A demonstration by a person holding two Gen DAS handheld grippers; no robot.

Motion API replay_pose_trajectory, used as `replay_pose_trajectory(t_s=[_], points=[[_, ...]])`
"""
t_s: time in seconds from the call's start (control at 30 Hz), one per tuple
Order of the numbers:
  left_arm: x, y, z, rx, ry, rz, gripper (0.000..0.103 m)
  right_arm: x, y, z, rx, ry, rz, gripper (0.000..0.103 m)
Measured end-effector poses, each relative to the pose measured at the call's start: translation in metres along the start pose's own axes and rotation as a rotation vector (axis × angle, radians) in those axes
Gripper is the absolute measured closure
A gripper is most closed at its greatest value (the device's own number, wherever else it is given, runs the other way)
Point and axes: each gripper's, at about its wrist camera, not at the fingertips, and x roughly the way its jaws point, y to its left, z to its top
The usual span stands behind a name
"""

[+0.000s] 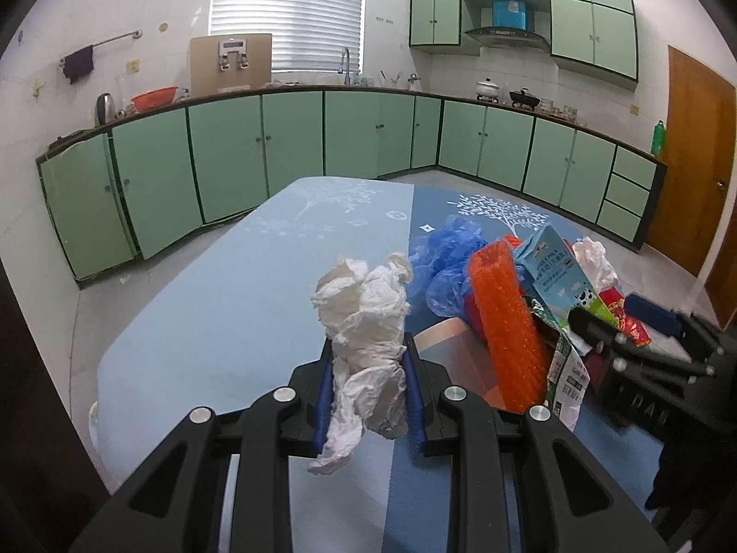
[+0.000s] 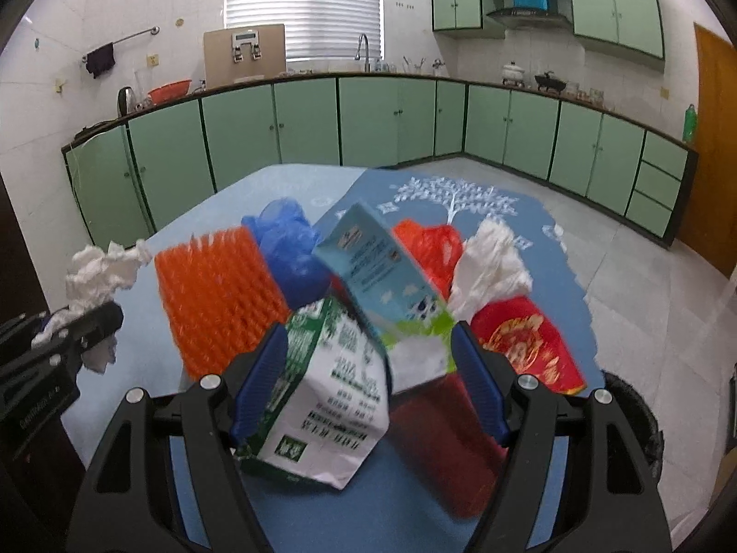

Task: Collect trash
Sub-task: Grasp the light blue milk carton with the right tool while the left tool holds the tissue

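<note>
White crumpled tissue (image 1: 364,322): pinched between the blue pads (image 1: 322,396) of the left hand-held gripper (image 1: 366,345); wad stands above the fingertips, a loose tail hangs below them. Held over the pale-blue half of the worktop (image 1: 207,322), near its front edge.
Left hand-held gripper: jaws closed to a narrow gap, filled by the tissue.
Trash pile: on the darker half of the worktop, toward its right side.
Green-and-white carton (image 2: 322,391): flattened, lying between the fingers of the right hand-held gripper (image 2: 368,336); blurred.
Blue milk carton (image 2: 382,272): tilted, its lower end between the right fingertips, leaning over the green carton.
Right hand-held gripper: jaws spread wide around both cartons; firm contact with the pads (image 2: 258,378) cannot be told.
Orange bubble wrap (image 2: 216,295): upright sheet, just left of the cartons.
Blue plastic bag (image 2: 285,249): behind the bubble wrap.
Orange-red plastic bag (image 2: 428,244): behind the milk carton.
Second tissue wad (image 2: 493,267): right of the milk carton, above a red packet (image 2: 525,345) with gold print.
Surroundings: green cabinets (image 1: 276,138) along the walls, window blind (image 1: 285,9), brown door (image 1: 691,161).
</note>
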Motion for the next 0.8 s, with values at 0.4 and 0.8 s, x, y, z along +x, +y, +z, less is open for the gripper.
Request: replay_pose_trajectory(t_s=[0.4, 0.8], points=[[0.004, -0.001, 0.008, -0.009, -0.014, -0.009, 0.077, 0.034, -0.019, 0.010, -0.072, 0.027, -0.037, 0.031], [0.015, 0.000, 0.010, -0.020, 0.017, 0.000, 0.077, 0.066, -0.010, 0.011, -0.140, 0.074, -0.009, 0.041]])
